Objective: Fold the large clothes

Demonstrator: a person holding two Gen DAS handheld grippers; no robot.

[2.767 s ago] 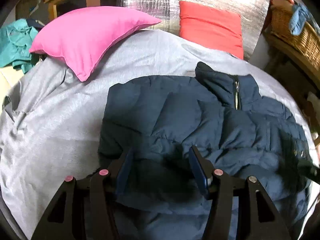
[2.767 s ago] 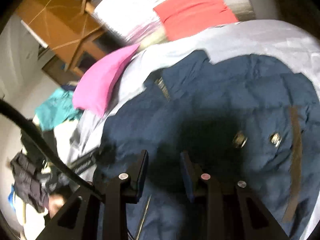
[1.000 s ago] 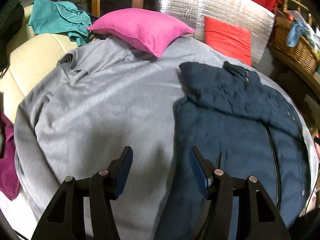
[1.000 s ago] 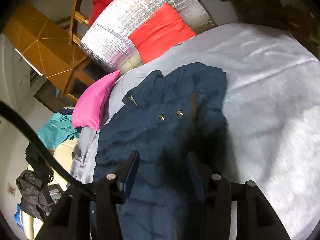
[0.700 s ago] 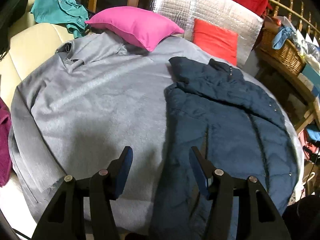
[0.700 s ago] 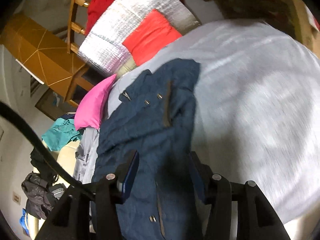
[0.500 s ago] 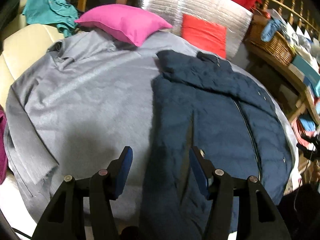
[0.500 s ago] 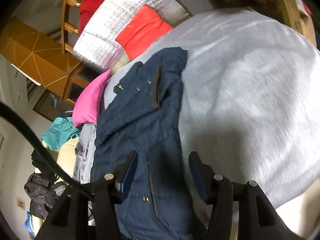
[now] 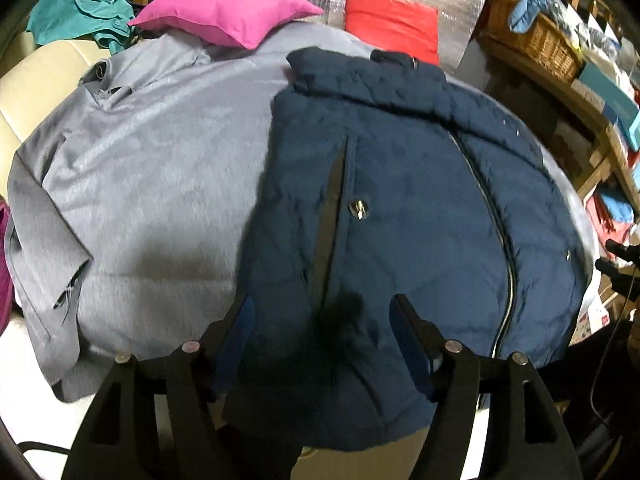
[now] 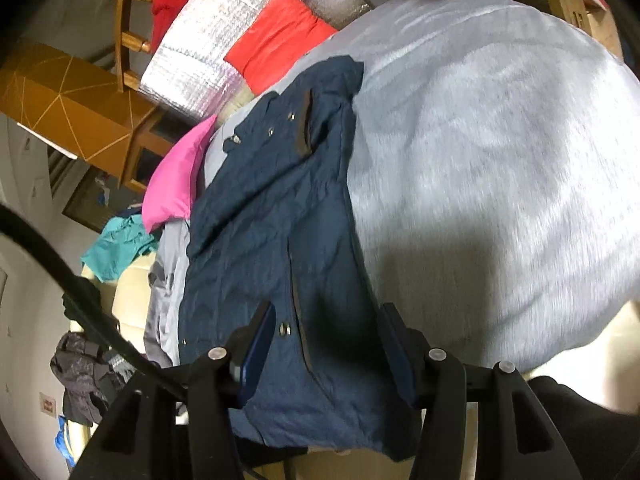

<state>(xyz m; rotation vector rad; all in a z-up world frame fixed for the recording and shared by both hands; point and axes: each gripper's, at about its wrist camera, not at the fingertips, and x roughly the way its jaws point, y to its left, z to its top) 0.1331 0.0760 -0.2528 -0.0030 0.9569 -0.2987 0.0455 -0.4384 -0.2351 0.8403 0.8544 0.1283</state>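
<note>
The navy jacket [image 9: 404, 216] lies spread out on the grey sheet [image 9: 160, 168], its hem just below both sets of jaws. The left gripper [image 9: 320, 344] and right gripper [image 10: 326, 344] hang wide open, holding nothing. Folding looks barely begun.

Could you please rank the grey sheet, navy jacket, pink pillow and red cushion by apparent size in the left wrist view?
1. Grey sheet
2. Navy jacket, though nearer the camera
3. Pink pillow
4. Red cushion

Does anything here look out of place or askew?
The navy jacket lies flat on the grey cloth, but its bottom hem hangs past the near edge. Both grippers are open, holding nothing.
</note>
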